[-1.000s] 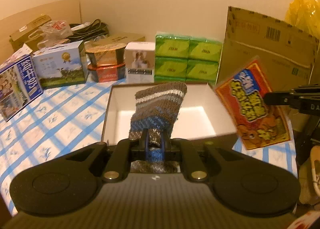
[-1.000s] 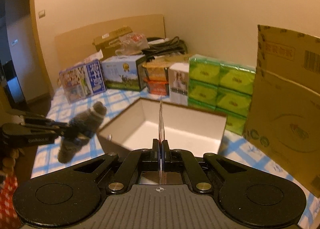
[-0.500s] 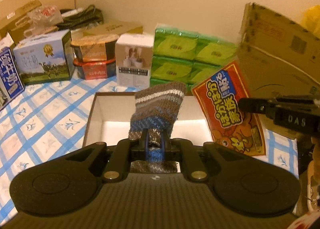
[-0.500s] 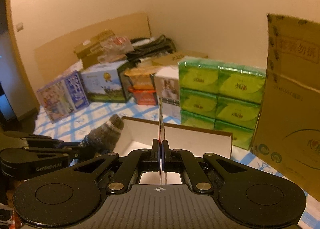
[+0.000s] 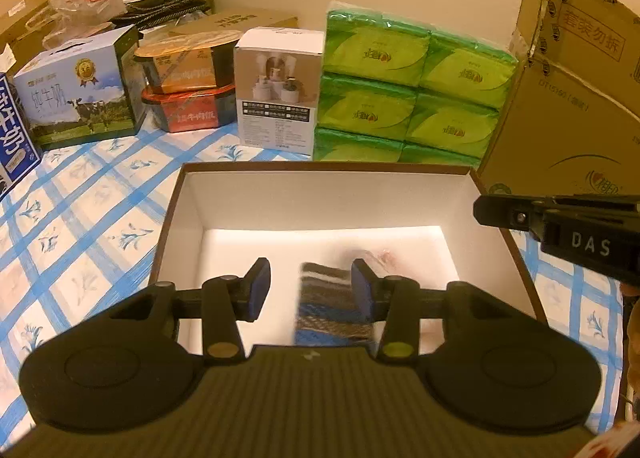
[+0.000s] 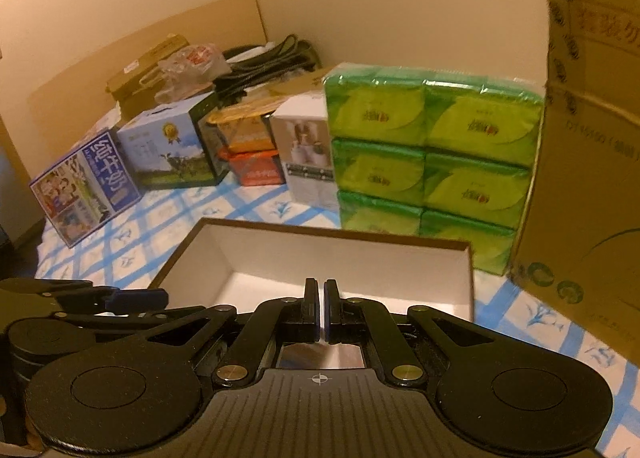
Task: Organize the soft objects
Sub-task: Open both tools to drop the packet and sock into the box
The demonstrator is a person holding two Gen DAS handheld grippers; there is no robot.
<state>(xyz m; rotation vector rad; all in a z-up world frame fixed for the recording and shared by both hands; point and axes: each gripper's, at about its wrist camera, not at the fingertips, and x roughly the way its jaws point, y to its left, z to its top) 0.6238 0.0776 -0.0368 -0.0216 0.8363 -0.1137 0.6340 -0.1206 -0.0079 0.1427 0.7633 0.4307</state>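
Observation:
An open box [image 5: 176, 213] with a brown rim and white inside sits on the checked cloth; it also shows in the right wrist view [image 6: 460, 282]. A striped knitted sock [image 5: 328, 310], blurred, lies in the box between my left fingers. My left gripper [image 5: 308, 290] is open and empty above the box. A pale packet [image 5: 380, 258], blurred, lies behind the sock. My right gripper [image 6: 321, 306] hangs over the box's near edge, its jaws a narrow slit apart and empty. It shows at the right of the left wrist view [image 5: 560, 225].
Green tissue packs [image 5: 412, 89] are stacked behind the box, next to a white carton [image 5: 276, 89], food tubs [image 5: 188, 93] and milk cartons [image 5: 80, 89]. A tall cardboard box [image 5: 568, 105] stands at the right. The blue checked cloth [image 5: 80, 209] spreads to the left.
My left gripper opened and let the sock drop into the box. My right gripper let go of the red-and-yellow packet, which is no longer between its fingers. Both moved closer over the box.

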